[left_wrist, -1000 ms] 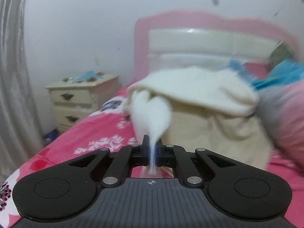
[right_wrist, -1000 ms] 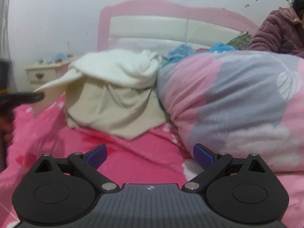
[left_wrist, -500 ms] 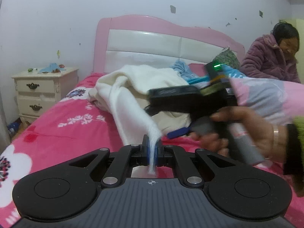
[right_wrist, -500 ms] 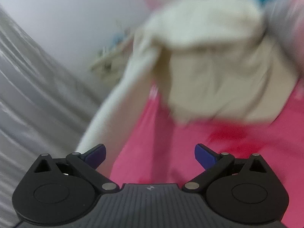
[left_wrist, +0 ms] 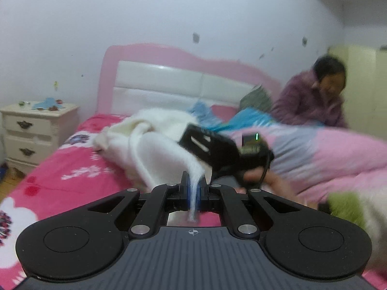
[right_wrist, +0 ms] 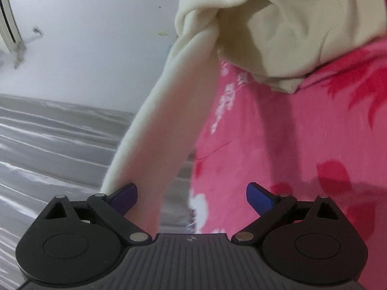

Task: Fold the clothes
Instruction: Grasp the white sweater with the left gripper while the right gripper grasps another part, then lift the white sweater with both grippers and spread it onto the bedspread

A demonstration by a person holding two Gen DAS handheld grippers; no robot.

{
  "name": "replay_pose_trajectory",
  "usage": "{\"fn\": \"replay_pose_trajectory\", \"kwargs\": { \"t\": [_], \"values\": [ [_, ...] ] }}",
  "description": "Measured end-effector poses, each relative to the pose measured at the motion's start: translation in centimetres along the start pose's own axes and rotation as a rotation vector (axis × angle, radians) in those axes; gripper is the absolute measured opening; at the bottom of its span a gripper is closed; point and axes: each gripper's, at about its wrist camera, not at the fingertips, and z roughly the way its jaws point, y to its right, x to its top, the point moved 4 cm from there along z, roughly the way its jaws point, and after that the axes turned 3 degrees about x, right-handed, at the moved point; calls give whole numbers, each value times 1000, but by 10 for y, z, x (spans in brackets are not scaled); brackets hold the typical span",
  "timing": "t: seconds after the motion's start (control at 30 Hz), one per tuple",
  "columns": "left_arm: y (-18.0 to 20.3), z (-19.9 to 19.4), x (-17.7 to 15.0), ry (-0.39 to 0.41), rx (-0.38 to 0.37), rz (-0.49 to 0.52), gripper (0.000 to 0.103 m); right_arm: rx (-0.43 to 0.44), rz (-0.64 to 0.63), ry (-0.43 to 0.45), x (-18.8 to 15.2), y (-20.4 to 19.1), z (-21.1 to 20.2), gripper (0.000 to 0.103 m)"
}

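A cream white fleece garment (left_wrist: 157,130) lies bunched on the pink floral bedspread (left_wrist: 72,169). My left gripper (left_wrist: 192,193) is shut on the end of one of its sleeves, which stretches from the heap to the jaws. In the left wrist view the right gripper's black body (left_wrist: 217,149), held in a hand, hovers just right of that sleeve. The right wrist view is rolled sideways: my right gripper (right_wrist: 192,194) stands open, and the stretched sleeve (right_wrist: 157,111) runs down between its jaws near the left blue fingertip (right_wrist: 124,194). The garment's beige lining (right_wrist: 290,29) fills the top.
A pink and grey duvet (left_wrist: 326,152) is piled on the bed's right side, with a person in a purple coat (left_wrist: 314,101) sitting behind it. A cream nightstand (left_wrist: 33,130) stands left of the pink headboard (left_wrist: 169,82). Grey curtain (right_wrist: 48,145) shows at left.
My right gripper has swung left and rolled over, closing in on the stretched sleeve, still open. My left gripper keeps its hold and has pulled the sleeve further out from the heap.
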Motion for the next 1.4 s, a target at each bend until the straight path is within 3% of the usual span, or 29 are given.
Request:
{"fn": "replay_pose_trajectory", "kwargs": {
  "t": [0.2,0.27,0.4,0.43,0.5,0.6,0.77,0.9,1.0,1.1,1.27,1.33,1.4],
  "values": [
    [21,-21,1,16,-119,-65,2,135,68,76,-27,-1,-74,100],
    [34,-25,-8,-14,-164,-47,2,116,55,99,-25,1,-79,101],
    [62,-32,-30,-86,-260,-4,2,33,-16,53,-22,-18,-58,99],
    [69,-34,-36,-104,-284,7,2,-13,-43,42,-23,-21,-49,97],
    [78,-40,-45,-123,-311,13,2,-83,-84,6,-29,-28,-41,62],
    [94,-54,-49,-137,-410,0,2,-103,-191,-94,-47,-45,-53,34],
    [136,-91,-40,-126,-639,30,2,-78,-385,-211,-91,-86,-110,25],
    [173,-129,-32,-121,-859,43,3,-63,-420,-283,-147,-107,-166,25],
    [197,-147,-37,-176,-983,71,3,-42,-432,-311,-194,-106,-206,25],
    [199,-137,-49,-275,-958,91,6,-70,-443,-311,-231,-95,-242,24],
    [197,-117,-68,-438,-900,109,32,-451,-379,-237,-245,-16,-288,27],
    [186,-98,-78,-506,-821,70,41,-630,-409,-245,-247,9,-299,38],
    [163,-77,-79,-560,-730,17,44,-736,-468,-274,-247,17,-302,51]
  ]
}}
